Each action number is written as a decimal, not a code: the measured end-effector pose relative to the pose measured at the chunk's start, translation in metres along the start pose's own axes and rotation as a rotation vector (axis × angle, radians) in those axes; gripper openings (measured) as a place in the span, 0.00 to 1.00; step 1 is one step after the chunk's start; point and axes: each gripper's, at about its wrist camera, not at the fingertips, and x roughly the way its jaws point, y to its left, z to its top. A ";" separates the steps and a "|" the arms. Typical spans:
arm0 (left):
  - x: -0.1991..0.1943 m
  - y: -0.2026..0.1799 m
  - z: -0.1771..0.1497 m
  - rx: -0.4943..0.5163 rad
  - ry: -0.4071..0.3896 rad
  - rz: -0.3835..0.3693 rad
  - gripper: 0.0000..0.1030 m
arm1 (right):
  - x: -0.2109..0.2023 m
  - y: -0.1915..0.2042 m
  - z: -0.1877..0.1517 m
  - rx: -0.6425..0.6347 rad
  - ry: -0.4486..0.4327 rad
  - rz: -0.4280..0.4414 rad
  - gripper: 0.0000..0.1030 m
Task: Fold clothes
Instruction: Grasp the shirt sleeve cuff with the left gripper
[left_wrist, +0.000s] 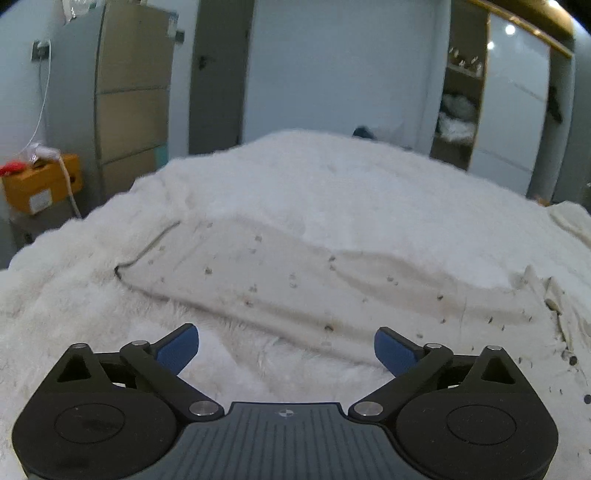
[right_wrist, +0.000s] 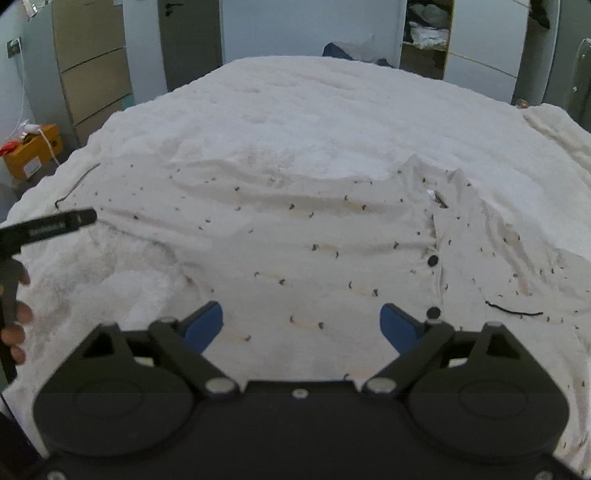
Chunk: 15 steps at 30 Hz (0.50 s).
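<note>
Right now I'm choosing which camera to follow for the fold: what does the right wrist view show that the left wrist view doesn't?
Only the right wrist view: the shirt's collar, black buttons and the person's fingers. Only the left wrist view: the open left gripper. Both: the dotted cream shirt on the white furry blanket and the orange box.

White fluffy bed (right_wrist: 314, 110), grey door (right_wrist: 190, 40) (closed), wardrobe (left_wrist: 517, 103)

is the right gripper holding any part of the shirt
No, the right gripper has its jaws spread wide above the shirt, and no cloth is pinched between its blue pads.
</note>
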 end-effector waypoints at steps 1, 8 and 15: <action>0.000 0.003 0.002 -0.019 -0.004 -0.004 1.00 | 0.000 -0.002 -0.001 0.006 0.002 0.008 0.80; 0.042 0.096 0.015 -0.599 0.038 0.011 0.98 | -0.007 -0.024 -0.008 0.032 0.006 0.098 0.83; 0.108 0.172 0.013 -0.994 0.038 0.014 0.83 | -0.021 -0.051 -0.017 0.013 -0.003 0.076 0.84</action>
